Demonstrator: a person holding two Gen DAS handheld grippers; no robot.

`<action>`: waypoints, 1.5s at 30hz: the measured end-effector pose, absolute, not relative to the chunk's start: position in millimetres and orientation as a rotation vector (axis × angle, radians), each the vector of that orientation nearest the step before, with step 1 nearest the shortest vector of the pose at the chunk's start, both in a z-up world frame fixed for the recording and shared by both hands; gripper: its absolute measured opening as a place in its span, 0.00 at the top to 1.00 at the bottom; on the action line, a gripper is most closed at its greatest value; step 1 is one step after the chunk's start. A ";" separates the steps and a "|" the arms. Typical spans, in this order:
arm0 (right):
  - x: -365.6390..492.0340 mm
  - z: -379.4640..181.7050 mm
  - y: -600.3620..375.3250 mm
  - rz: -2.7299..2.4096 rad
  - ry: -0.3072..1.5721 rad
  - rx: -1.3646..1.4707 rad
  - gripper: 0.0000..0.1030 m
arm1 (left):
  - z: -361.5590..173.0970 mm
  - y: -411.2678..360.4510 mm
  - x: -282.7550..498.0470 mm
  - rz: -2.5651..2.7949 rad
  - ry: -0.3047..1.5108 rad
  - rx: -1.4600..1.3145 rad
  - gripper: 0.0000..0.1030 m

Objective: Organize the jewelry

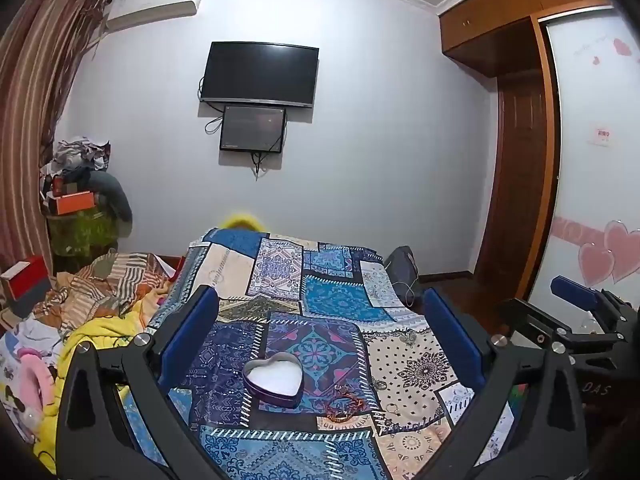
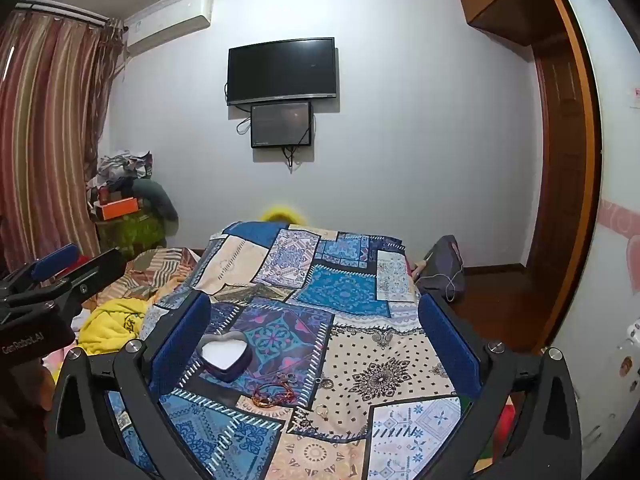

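On the quilt (image 1: 340,296): heart tin (image 1: 273,376), lidless, white inside.
Bracelets (image 1: 345,404): just right of the tin, on the cloth.
Ring (image 2: 321,409): right of the tin, beyond the bracelets.
Left gripper (image 1: 320,332): jaws wide, nothing grasped, above the tin.
Right gripper (image 2: 316,336): jaws wide, nothing grasped, tin by its left finger.

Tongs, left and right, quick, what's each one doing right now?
Left tongs: open, holding nothing, above the heart tin.
Right tongs: open, holding nothing, above the bracelet.
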State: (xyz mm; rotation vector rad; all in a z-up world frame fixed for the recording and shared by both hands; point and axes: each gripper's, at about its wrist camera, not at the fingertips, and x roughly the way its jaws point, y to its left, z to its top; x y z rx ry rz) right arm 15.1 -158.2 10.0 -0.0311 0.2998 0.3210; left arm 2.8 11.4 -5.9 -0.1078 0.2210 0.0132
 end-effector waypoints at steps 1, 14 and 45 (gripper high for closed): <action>16.3 8.3 -156.6 0.321 0.300 -0.030 0.00 | -5.5 10.7 3.5 0.013 0.224 -0.110 0.00; 14.1 9.6 -157.5 0.326 0.302 -0.021 0.00 | -15.2 13.2 5.8 0.031 0.229 -0.129 0.00; 14.3 7.2 -155.0 0.338 0.302 -0.024 0.00 | -15.9 10.0 4.1 0.037 0.244 -0.140 0.00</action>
